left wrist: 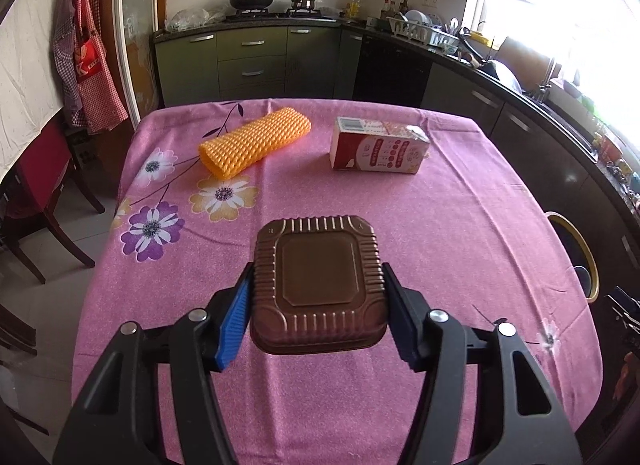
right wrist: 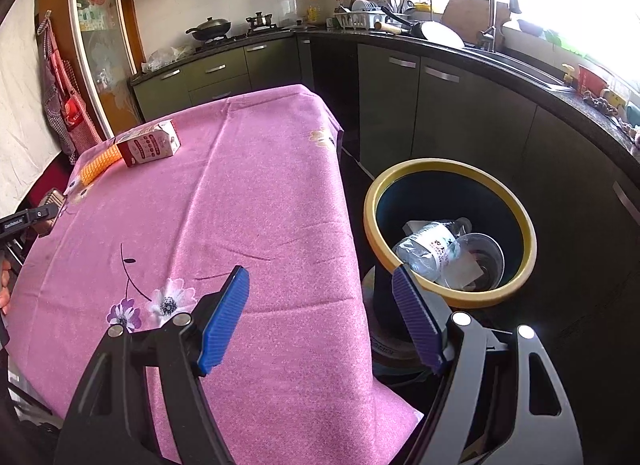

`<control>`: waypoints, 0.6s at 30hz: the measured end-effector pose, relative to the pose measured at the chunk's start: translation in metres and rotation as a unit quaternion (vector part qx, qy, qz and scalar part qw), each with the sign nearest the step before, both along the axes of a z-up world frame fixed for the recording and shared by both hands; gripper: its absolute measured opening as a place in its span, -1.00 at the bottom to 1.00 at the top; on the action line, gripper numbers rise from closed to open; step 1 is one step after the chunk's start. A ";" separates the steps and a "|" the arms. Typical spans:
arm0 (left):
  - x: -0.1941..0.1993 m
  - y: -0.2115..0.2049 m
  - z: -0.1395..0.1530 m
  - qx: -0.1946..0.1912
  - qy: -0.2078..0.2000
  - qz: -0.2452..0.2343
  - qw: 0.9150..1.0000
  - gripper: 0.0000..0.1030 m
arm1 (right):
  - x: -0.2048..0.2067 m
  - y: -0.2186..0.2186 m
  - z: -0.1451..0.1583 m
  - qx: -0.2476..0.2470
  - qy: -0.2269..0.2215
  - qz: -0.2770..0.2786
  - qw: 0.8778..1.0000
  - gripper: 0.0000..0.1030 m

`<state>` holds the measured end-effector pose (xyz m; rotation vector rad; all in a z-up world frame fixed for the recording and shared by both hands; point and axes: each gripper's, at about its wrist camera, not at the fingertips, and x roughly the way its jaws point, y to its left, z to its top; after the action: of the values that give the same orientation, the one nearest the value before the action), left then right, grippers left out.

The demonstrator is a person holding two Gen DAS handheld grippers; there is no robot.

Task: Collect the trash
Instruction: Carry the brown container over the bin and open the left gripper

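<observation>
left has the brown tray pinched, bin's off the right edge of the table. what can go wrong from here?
1. The brown plastic tray is held upside down only by its ribbed side walls between the left gripper fingers; thin walls may flex and slip.
2. The bin sits on the floor past the table's far side, so the carry is long.
3. A bottle and clear cup already fill the bin's bottom; the tray may land tilted.

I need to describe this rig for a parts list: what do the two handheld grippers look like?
Both are matte black plastic frames with cut-out openings and round silver pivot pins. The left gripper has ribbed blue pads on its two fingers; the right gripper has the same ribbed pads, one looking more purple in the light. No cables or sleeves are visible.
</observation>
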<state>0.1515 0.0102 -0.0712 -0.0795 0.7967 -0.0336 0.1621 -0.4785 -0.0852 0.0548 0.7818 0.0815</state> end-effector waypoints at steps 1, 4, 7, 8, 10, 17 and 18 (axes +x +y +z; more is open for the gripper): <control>-0.004 -0.004 0.007 -0.001 -0.006 -0.010 1.000 0.12 | -0.001 -0.002 0.000 0.000 0.000 -0.003 1.000 0.43; -0.014 -0.022 0.028 -0.010 -0.023 -0.051 0.998 0.12 | -0.004 -0.011 0.003 0.000 -0.005 -0.017 1.000 0.43; -0.017 -0.051 0.045 -0.028 -0.033 -0.114 0.993 0.13 | -0.009 -0.027 0.006 -0.001 -0.011 -0.041 0.999 0.43; -0.016 -0.064 0.051 -0.036 -0.035 -0.140 0.989 0.13 | -0.012 -0.033 0.008 -0.002 -0.014 -0.051 0.999 0.43; -0.009 -0.093 0.059 -0.057 -0.033 -0.195 0.979 0.13 | -0.018 -0.048 0.011 -0.005 -0.019 -0.075 0.997 0.43; 0.022 -0.226 0.066 -0.056 -0.028 -0.358 0.932 0.14 | -0.042 -0.099 0.016 -0.001 -0.030 -0.146 0.989 0.43; 0.027 -0.244 0.063 -0.058 -0.023 -0.373 0.926 0.13 | -0.044 -0.105 0.016 0.000 -0.031 -0.152 0.988 0.43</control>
<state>0.1786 -0.2342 -0.0079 0.1169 0.7397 -0.8032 0.1179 -0.5832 -0.0696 0.1694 0.7044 -0.2063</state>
